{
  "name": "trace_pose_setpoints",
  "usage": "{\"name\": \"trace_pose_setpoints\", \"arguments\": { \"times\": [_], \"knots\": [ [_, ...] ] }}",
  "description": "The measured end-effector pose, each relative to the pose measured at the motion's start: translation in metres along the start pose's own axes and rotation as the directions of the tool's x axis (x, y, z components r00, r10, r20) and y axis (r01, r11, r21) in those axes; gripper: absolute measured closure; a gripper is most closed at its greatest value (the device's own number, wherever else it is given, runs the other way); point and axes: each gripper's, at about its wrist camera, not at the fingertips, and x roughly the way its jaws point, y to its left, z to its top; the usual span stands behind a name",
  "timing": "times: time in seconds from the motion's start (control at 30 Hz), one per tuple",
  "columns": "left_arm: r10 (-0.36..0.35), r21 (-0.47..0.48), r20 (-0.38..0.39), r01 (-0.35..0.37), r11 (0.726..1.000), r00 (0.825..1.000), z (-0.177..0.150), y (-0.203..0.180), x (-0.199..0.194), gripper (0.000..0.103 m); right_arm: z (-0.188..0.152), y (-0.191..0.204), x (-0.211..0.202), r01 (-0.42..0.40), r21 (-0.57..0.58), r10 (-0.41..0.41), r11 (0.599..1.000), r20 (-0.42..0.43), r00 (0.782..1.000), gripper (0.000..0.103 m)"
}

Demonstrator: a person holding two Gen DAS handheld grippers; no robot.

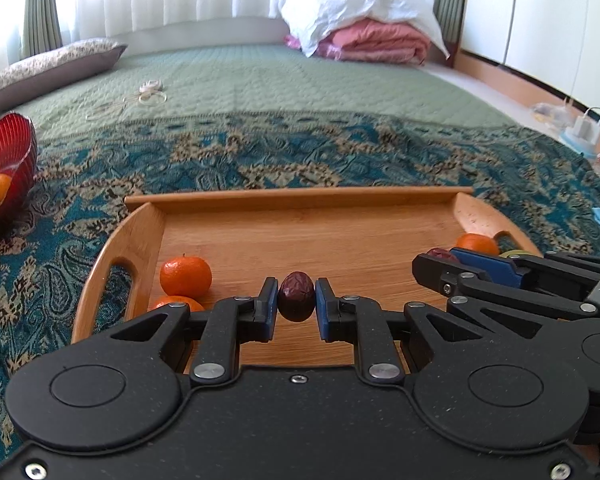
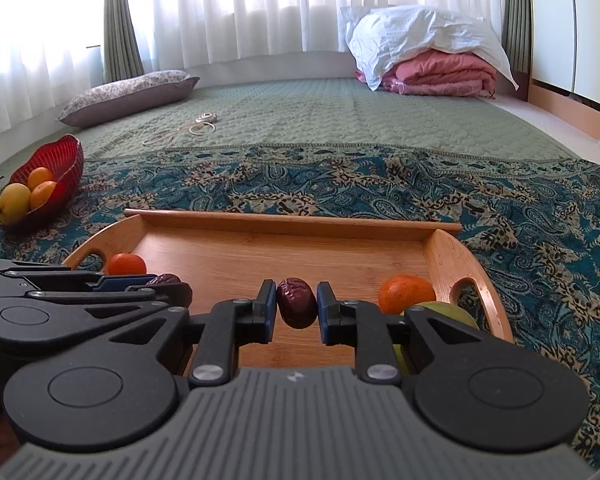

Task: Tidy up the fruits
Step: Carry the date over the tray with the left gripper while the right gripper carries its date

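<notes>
Two grippers — left gripper [image 1: 296, 300] and right gripper [image 2: 296, 307] — each clamp one red date [image 1: 296, 296] [image 2: 296, 307] above a wooden tray [image 1: 300, 200] holding three tangerines [image 1: 185, 275] beside them — one red bowl [image 2: 66, 160] far left.

My tongs' blue pads [image 1: 326, 308] pinch a dark maroon jujube [image 1: 296, 296] over the honey-brown wooden tray [image 1: 300, 199]; left of the tray, a ribbed red bowl [image 2: 66, 160]; under it, a teal paisley blanket [image 1: 320, 156].
</notes>
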Motion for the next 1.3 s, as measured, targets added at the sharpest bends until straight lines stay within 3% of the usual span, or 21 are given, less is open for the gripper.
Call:
{"name": "trace_pose_setpoints", "arguments": {
  "times": [0.63,1.3],
  "knots": [
    [0.032,-0.018,-0.073,-0.033,0.999,0.997,0.0,0.005,0.028,0.084,-0.001,-0.002,0.025,0.02,-0.008,-0.02,1.0,-0.087,0.996,0.078],
    [0.043,-0.014,-0.055,-0.043,0.999,0.998,-0.001,0.01,0.032,0.084,-0.002,0.003,0.034,0.009,-0.029,-0.012,1.0,-0.123,0.992,0.078]
  ]
}}
